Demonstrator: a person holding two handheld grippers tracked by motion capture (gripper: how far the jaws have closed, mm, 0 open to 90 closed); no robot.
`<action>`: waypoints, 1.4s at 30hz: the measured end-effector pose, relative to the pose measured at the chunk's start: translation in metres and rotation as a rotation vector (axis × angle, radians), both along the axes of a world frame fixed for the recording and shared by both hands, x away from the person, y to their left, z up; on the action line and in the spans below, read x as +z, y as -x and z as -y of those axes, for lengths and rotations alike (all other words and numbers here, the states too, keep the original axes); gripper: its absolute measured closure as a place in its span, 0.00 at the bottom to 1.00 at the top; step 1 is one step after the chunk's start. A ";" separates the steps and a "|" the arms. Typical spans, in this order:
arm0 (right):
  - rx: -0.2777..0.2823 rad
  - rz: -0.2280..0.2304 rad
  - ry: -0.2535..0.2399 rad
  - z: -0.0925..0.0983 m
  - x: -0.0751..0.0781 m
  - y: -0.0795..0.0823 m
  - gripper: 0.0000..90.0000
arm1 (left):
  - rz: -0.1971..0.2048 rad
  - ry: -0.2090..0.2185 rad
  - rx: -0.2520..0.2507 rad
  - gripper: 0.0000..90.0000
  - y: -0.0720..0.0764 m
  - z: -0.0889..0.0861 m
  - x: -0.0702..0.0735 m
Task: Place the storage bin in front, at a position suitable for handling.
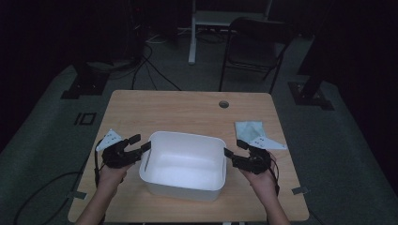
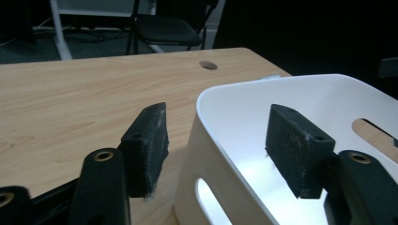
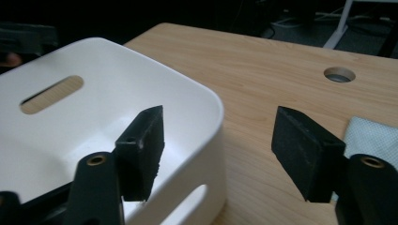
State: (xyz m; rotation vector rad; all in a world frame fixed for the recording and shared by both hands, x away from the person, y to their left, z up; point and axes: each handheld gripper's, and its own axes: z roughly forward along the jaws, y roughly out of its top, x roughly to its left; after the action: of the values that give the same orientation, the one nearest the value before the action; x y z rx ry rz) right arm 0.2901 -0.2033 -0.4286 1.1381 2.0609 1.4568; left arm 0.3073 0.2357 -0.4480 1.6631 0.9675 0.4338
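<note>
Dim room, wooden table. White bin is straddled at opposite rims by left gripper and right gripper, jaws apart, nothing pinched; apparently released for set-down.

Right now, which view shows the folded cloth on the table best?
The high view: the whole cloth lies flat near the table's right edge, beyond the right tongs. The right gripper view catches just one corner behind a jaw.
</note>
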 end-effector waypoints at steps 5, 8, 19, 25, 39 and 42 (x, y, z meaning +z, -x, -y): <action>-0.049 -0.003 -0.028 -0.002 0.001 0.012 0.21 | 0.026 -0.018 -0.047 0.40 -0.006 0.001 0.000; -0.057 -0.019 -0.026 -0.004 -0.001 0.016 0.24 | 0.019 -0.044 -0.057 0.40 -0.010 0.004 0.000; -0.017 -0.109 0.009 -0.018 -0.015 0.015 0.37 | -0.021 -0.048 -0.069 0.52 -0.022 0.011 -0.006; 0.010 -0.136 0.029 -0.022 -0.020 0.014 0.56 | -0.041 -0.075 -0.063 0.68 -0.025 0.015 -0.006; -0.014 -0.160 0.039 -0.024 -0.016 0.008 0.66 | -0.032 -0.085 -0.017 0.80 -0.017 0.015 -0.006; -0.018 -0.154 0.059 -0.024 -0.015 0.004 0.69 | -0.030 -0.091 -0.004 0.80 -0.012 0.015 -0.005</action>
State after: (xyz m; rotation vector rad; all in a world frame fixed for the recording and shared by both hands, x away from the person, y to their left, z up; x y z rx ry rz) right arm 0.2862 -0.1788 -0.4435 1.2769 2.1745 1.3291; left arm 0.3195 0.2206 -0.4534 1.7578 0.9782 0.4576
